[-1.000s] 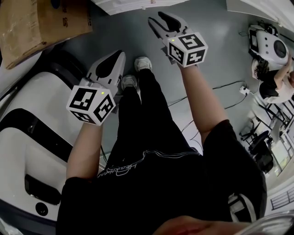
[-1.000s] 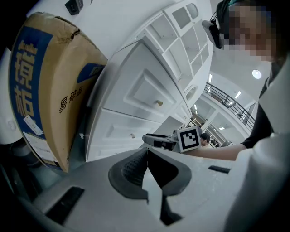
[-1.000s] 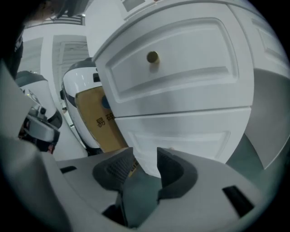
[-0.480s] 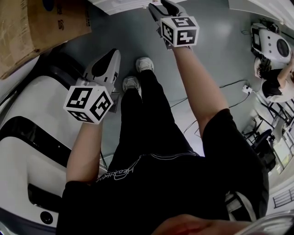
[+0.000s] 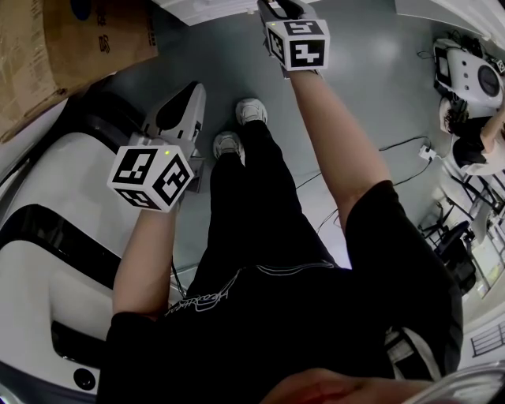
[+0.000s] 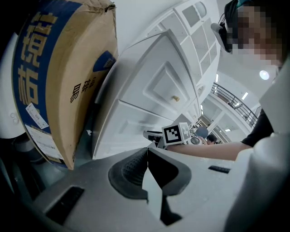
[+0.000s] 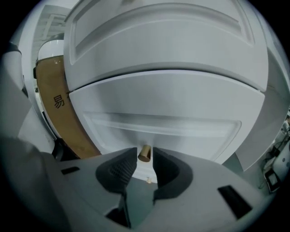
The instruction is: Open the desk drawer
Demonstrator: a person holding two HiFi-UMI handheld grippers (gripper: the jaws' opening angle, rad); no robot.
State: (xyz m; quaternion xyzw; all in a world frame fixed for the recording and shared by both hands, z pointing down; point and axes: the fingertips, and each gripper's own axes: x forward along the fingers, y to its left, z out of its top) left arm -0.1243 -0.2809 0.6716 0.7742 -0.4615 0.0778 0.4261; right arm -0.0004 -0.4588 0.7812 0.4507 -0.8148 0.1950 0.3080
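Head view first: the right gripper (image 5: 278, 8) is stretched way out at 12 o'clock, its fingers half cut off by the top edge right by the white desk (image 5: 207, 9). The left gripper (image 5: 192, 91) hangs back around 10 o'clock, next to the person's shoes (image 5: 248, 109). So the right hand is clearly the nearer one, and I'd guess it's doing the job. Left gripper view: its fingers are closed tip to tip with nothing in them, just pointing toward the desk front. There's a cardboard box (image 6: 59, 77) off at 9 o'clock, and the right gripper's marker cube (image 6: 176, 133) is nosing in at the lower panel just above the closed tips. Right gripper view is the one that matters. The drawer (image 7: 181, 113) fills the frame, its front running wide from 9 to 3. The little brass-coloured knob (image 7: 144, 153) sits dead ahead at 12 o'clock, right between the two fingertips, with its stub pointing straight back out of the panel at the camera. The fingers have just been closing in and stand partway apart with the knob between them. Looks to me like there's a sliver of gap on the 3 o'clock side, so not a real grip yet. The drawer looks shut, flush with its frame. My read: finish the pinch, then pull straight back along the knob's axis, toward 6 o'clock.
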